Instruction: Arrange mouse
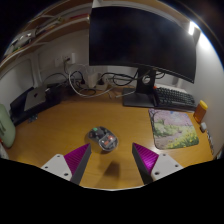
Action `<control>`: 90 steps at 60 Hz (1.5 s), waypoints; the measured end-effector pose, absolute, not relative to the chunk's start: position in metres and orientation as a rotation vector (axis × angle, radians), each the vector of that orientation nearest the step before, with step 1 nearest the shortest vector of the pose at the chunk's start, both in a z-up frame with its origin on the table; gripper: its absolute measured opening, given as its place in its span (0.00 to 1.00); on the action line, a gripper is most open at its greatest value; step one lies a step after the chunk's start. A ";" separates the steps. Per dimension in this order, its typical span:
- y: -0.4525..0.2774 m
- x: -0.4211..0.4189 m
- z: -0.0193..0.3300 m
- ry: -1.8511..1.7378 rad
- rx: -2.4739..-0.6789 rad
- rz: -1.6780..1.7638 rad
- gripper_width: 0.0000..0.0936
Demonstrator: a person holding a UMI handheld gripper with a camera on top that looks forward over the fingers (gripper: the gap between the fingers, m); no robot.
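While the gripper (112, 160) was held low over the wooden desk (60, 130), its two fingers were seen spread apart, with nothing pressed between the pink pads (78, 157). In the gripper view, the mouse (102, 138) was found just ahead of the fingers, slightly left of their midline, resting on bare desk and well apart from the mouse mat (178, 128) at the right. Farther off, a monitor (142, 42) on its stand and a keyboard (176, 97) were made out, with cables (88, 82) along the far wall. The mouse was judged to be light and rigid, its shell smooth and probably slippery. A hold across its two long sides, near the middle, was judged the safest, since the domed top would likely slide out from the pads.
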State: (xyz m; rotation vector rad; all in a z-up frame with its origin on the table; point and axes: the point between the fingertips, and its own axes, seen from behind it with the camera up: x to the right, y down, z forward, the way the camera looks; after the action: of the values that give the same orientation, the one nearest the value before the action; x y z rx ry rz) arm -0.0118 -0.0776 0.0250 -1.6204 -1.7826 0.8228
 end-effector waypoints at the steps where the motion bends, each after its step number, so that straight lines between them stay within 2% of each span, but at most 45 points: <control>1: -0.078 -0.015 0.024 -1.779 -1.620 0.822 0.92; 15: -0.084 -0.060 -0.001 -1.781 -1.633 0.793 0.93; 38: -0.065 -0.112 -0.013 -1.717 -1.716 0.743 0.93; 44: -0.069 -0.109 -0.017 -1.717 -1.732 0.741 0.50; 53: -0.080 -0.105 -0.016 -1.773 -1.719 0.740 0.41; 57: -0.080 -0.108 -0.002 -1.780 -1.704 0.763 0.38; 64: -0.058 -0.125 0.062 -1.693 -1.677 0.873 0.38; 70: -0.008 -0.142 0.107 -1.611 -1.659 0.910 0.38; 75: 0.053 -0.155 0.122 -1.559 -1.656 0.874 0.38; 80: 0.118 -0.158 0.109 -1.544 -1.628 0.779 0.38; 90: 0.200 -0.152 0.034 -1.584 -1.720 0.695 0.39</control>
State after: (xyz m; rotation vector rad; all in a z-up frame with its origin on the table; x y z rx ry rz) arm -0.1516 0.1995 0.0343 -1.7196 -1.5838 0.6955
